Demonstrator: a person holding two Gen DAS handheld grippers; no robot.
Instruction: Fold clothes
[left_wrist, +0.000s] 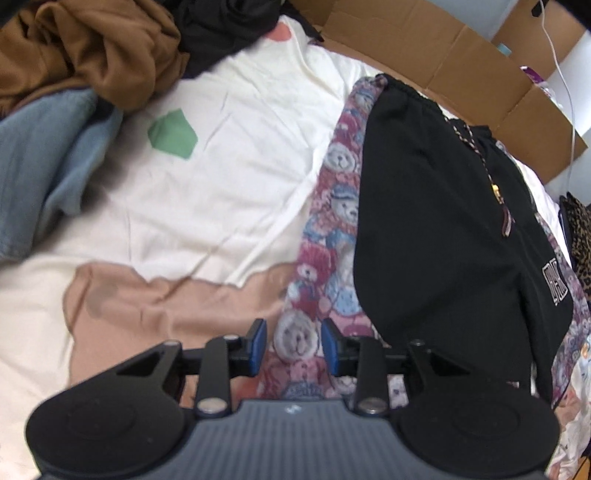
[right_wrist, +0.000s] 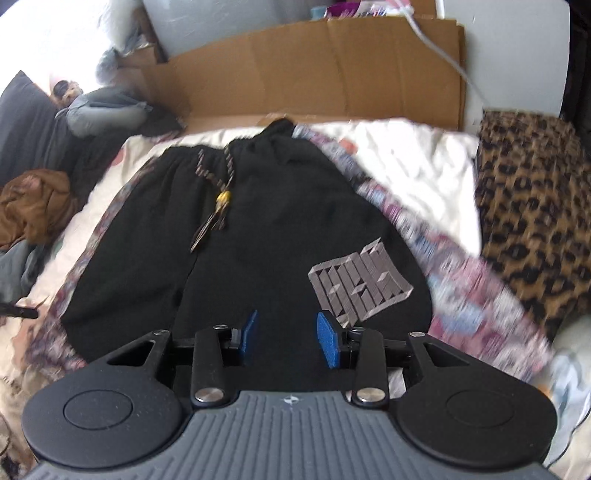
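Note:
Black shorts (left_wrist: 436, 229) with a braided drawstring and a grey block logo lie spread flat on a teddy-bear print cloth (left_wrist: 332, 221) on the bed. My left gripper (left_wrist: 293, 332) hovers open over the print cloth's left strip, just left of the shorts' hem, with nothing between its blue pads. In the right wrist view the shorts (right_wrist: 258, 221) fill the middle, waistband at the far end. My right gripper (right_wrist: 286, 325) stands open above the near hem, beside the logo (right_wrist: 360, 284), its pads holding nothing.
A brown garment (left_wrist: 92, 48), blue denim (left_wrist: 44, 166) and dark cloth (left_wrist: 229, 29) are heaped at the left on the white sheet (left_wrist: 221, 166). Flattened cardboard (right_wrist: 314, 74) lines the far side. A leopard-print cushion (right_wrist: 532, 206) sits at the right. A white cable (right_wrist: 443, 48) hangs at the back.

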